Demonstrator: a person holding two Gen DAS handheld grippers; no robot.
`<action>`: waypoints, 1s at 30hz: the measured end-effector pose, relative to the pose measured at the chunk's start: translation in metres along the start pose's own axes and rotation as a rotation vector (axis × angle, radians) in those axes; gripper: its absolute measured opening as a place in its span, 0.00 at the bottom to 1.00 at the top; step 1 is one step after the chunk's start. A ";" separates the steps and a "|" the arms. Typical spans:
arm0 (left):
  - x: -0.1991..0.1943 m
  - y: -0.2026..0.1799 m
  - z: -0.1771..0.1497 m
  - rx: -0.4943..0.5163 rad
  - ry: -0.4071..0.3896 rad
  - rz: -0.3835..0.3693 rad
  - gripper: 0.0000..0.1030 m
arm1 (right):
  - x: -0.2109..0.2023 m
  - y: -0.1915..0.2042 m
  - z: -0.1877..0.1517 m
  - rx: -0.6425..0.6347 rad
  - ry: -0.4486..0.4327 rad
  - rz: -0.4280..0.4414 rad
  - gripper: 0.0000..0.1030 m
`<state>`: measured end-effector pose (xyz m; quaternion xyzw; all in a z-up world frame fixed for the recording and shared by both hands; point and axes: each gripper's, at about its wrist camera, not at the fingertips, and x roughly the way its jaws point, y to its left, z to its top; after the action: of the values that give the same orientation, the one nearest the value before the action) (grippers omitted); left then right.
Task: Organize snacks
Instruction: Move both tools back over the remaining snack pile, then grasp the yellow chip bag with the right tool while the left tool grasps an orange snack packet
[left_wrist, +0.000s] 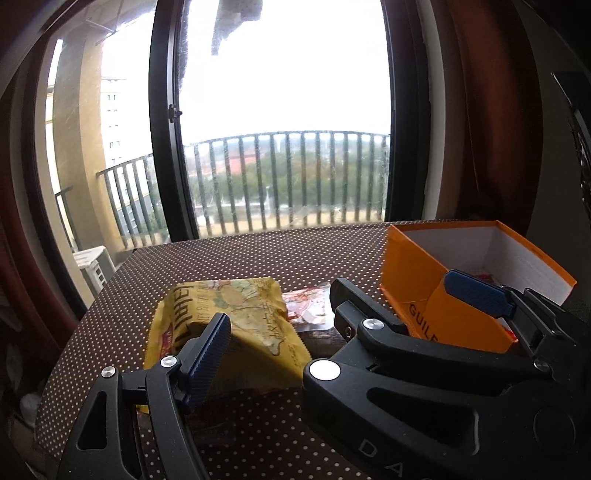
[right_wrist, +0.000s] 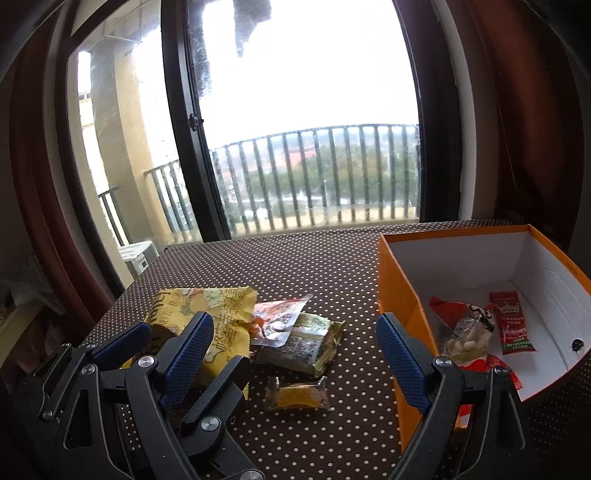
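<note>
A: Snacks, loose ones first: yellow crinkly pouch (right_wrist: 207, 314) with serrated edge, flat on the dotted tablecloth (right_wrist: 295, 266), left of centre. Next to it a clear-and-red film packet (right_wrist: 277, 317) overlapping a green-gold foil packet (right_wrist: 306, 343). Small clear wrapper with an orange-yellow cake (right_wrist: 297, 397) just in front of those.

B: Box?

A: Orange cardboard box (right_wrist: 399, 295), white inside, open top, rectangular, on the right of the table. Inside: red stick sachet (right_wrist: 511, 321), red bag with pale round pieces (right_wrist: 465, 332), more red wrapper under it.

B: Grippers?

A: Right gripper (right_wrist: 295, 354) released, jaws spread wide; ribbed blue pads, black plastic frame. Nothing between the pads, the left pad over the yellow pouch's edge in view, the right pad against the box's outer wall in view; contact unclear. Left gripper (left_wrist: 354, 317) also parted, gripping nothing; in its own view one pad sits over the yellow pouch (left_wrist: 229, 325), the other in front of the orange box (left_wrist: 406, 266).

B: Background?

A: Dark-framed window (right_wrist: 184, 147), balcony railing (right_wrist: 314, 177) of vertical bars, reddish curtain (right_wrist: 517, 110) on the right.
</note>
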<state>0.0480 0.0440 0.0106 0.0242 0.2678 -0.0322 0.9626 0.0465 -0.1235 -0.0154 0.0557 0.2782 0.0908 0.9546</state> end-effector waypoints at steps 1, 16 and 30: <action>0.000 0.003 -0.001 -0.004 0.004 0.007 0.75 | 0.002 0.003 -0.001 -0.002 0.002 0.012 0.89; 0.019 0.040 -0.019 -0.068 0.072 0.069 0.75 | 0.041 0.042 -0.016 -0.056 0.078 0.111 0.89; 0.043 0.054 -0.033 -0.116 0.164 0.109 0.75 | 0.077 0.065 -0.028 -0.120 0.194 0.159 0.89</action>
<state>0.0717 0.0980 -0.0382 -0.0146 0.3452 0.0378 0.9376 0.0855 -0.0431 -0.0688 0.0111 0.3578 0.1876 0.9147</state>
